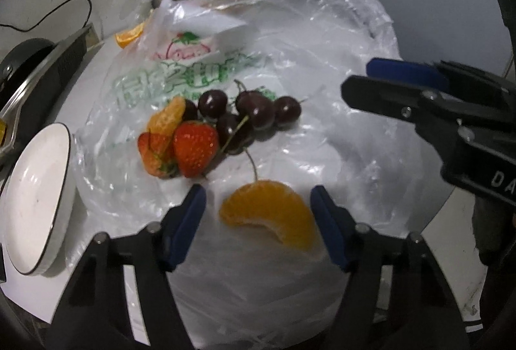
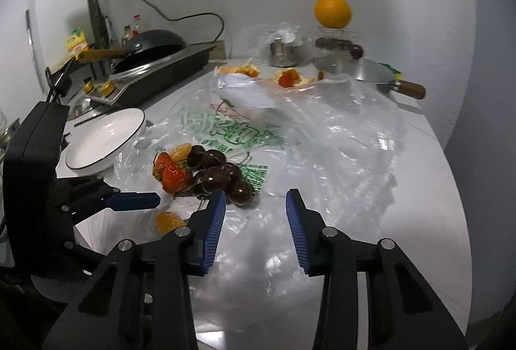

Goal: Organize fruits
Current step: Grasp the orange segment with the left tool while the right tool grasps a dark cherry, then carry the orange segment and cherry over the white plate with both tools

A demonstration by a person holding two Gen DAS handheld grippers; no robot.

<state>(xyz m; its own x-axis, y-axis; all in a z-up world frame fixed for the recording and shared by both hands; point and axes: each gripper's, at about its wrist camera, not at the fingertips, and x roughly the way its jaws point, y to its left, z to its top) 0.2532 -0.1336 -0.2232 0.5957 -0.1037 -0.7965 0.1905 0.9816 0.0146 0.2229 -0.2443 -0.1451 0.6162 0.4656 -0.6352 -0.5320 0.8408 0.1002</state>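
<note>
**Left fingers straddle an orange segment on the plastic bag**

I see a white tabletop (image 2: 419,189) covered by a crumpled clear plastic bag (image 1: 322,66) with green print. On the bag, my left gripper (image 1: 258,221) has its blue fingers (image 1: 187,221) partly open on either side of a peeled orange segment (image 1: 271,211); neither pad touches it. Just beyond lies a small heap of fruit: a strawberry (image 1: 195,147), dark cherries (image 1: 254,110) with stems, and a second orange segment (image 1: 167,116). My right gripper (image 2: 254,221) hovers over bare plastic, just right of the cherries, its fingers narrowly apart with nothing between them. A white plate (image 2: 106,137) with a dark rim sits left of the heap. At the back, a whole orange (image 2: 332,11) sits above more cherries, near a lidded pan (image 2: 364,72).
</note>
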